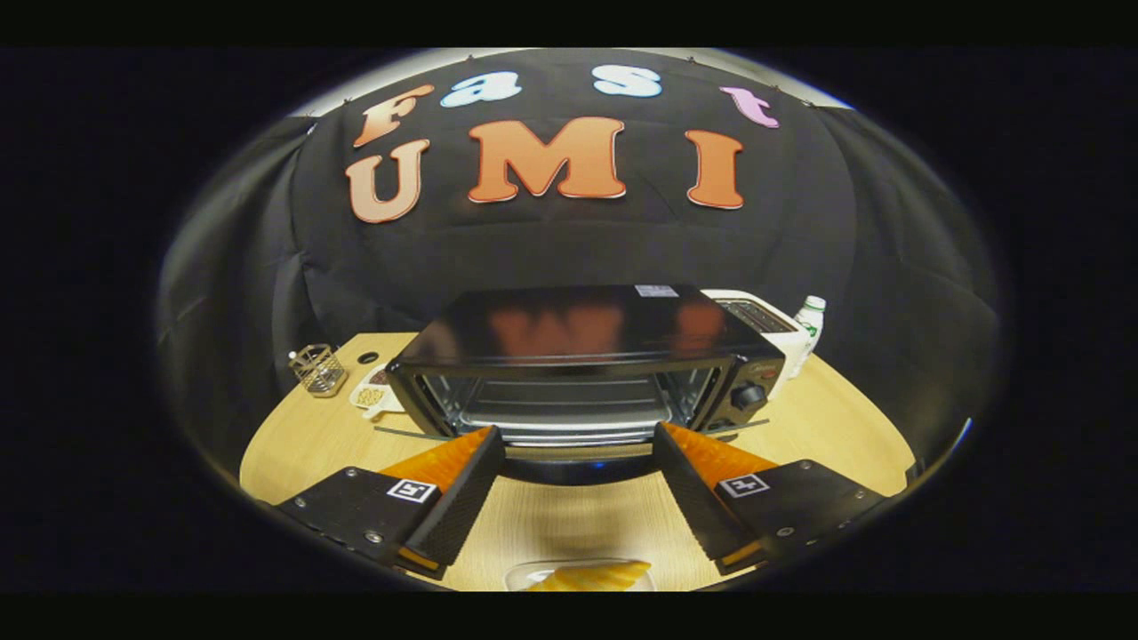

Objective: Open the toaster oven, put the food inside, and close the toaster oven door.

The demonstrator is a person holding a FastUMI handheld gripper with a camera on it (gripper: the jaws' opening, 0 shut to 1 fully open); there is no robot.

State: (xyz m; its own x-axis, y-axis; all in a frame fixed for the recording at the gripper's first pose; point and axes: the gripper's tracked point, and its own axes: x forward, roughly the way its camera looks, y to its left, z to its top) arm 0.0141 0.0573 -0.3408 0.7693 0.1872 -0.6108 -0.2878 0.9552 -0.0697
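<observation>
1. The toaster oven [582,364] stands on the wooden table [853,418] just ahead of the fingertips, its front facing the gripper.
2. Its door [576,464] is dropped open and lies low between the two fingertips; the far edge looks blurred.
3. Inside the oven a wire rack [564,413] runs across the cavity, with nothing that I can make out resting on it.
4. A control knob [749,396] sits on the panel at the oven's right side, just beyond the right fingertip.
5. The gripper [578,440] is spread wide, its fingers well apart and clamping nothing; the tips frame the oven's opening.
6. The food [594,578], a yellowish piece in a clear tray [524,576], lies on the table below and behind the fingertips, between the two finger bases, close to the camera and partly cut off.
7. Beyond the left finger, beside the oven's left side, a small white dish [373,396] holds something I cannot identify, and a clear wire-like holder [317,368] stands farther out.
8. Beyond the oven's right rear corner is a white appliance [756,316], and a bottle [808,320] stands just beside it.
</observation>
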